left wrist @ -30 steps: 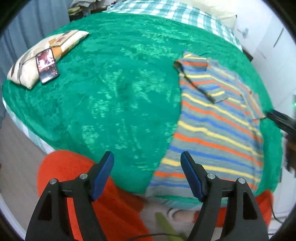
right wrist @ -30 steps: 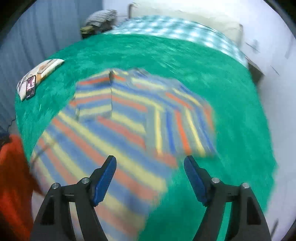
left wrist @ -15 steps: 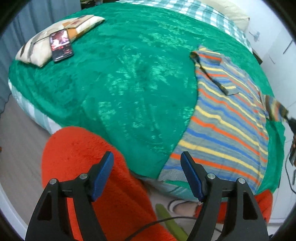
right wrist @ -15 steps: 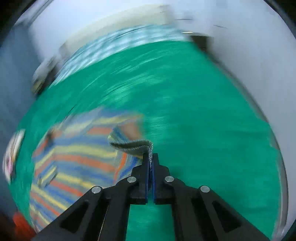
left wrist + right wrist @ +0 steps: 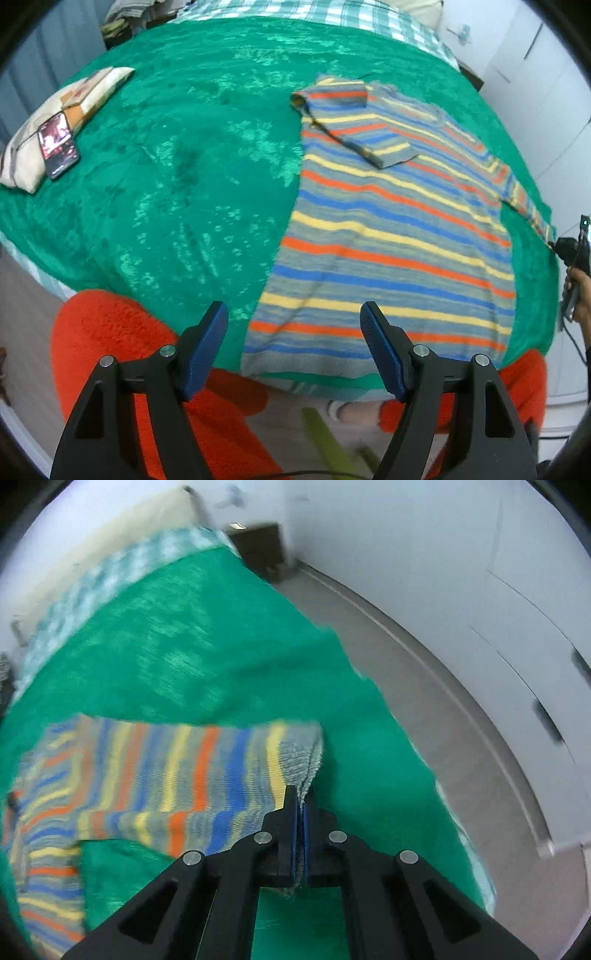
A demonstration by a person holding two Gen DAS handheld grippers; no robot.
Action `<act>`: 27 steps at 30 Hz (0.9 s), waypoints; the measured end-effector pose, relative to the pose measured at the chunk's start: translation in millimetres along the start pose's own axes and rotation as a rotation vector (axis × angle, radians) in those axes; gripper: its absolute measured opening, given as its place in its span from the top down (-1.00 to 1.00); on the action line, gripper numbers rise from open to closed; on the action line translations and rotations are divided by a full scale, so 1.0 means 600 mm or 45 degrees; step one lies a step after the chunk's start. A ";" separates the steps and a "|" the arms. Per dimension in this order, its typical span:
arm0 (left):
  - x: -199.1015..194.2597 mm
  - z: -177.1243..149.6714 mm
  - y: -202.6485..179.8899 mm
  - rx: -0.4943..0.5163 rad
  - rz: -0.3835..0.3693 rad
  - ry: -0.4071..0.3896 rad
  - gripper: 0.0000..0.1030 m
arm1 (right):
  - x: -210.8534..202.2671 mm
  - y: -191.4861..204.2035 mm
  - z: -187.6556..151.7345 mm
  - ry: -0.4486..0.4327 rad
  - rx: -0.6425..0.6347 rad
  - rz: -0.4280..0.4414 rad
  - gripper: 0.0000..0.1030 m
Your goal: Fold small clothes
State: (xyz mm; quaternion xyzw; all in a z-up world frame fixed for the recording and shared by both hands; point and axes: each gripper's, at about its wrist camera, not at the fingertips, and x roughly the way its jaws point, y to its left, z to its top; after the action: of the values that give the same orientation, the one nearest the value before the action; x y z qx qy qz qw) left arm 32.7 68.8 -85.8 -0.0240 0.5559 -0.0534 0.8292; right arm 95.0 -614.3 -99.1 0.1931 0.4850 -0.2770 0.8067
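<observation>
A small striped sweater point(image 5: 388, 229) in grey, orange, blue and yellow lies flat on the green bedspread point(image 5: 184, 166), hem toward me. Its left sleeve is folded across the chest. My left gripper point(image 5: 293, 347) hangs open above the hem's left corner, nothing between its blue pads. My right gripper point(image 5: 300, 812) is shut on the cuff of the right sleeve point(image 5: 207, 775), which is stretched out sideways over the bedspread point(image 5: 184, 646). In the left wrist view that gripper point(image 5: 569, 251) shows at the far right edge, with the sleeve drawn taut to it.
A cushion point(image 5: 55, 122) with a phone point(image 5: 58, 144) on it lies at the bed's left side. Orange-clad legs point(image 5: 122, 350) stand against the near bed edge. Grey floor point(image 5: 461, 709) and white cupboard doors point(image 5: 517, 609) lie right of the bed.
My right gripper shut on the sleeve cuff and pulled it outward to the right, rolling as it went. The left gripper shifted toward the sweater's hem, still open.
</observation>
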 end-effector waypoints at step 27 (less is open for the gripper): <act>0.283 0.251 -0.225 0.634 -0.069 0.039 0.40 | -0.191 0.067 -0.242 -0.132 -0.144 0.403 -0.62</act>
State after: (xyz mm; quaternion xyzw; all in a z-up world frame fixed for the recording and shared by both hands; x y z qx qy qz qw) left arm 227.4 -87.8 -171.5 0.1671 0.5374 -0.2114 0.7992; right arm -20.7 -468.9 -61.4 0.2070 0.4210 -0.1284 0.8737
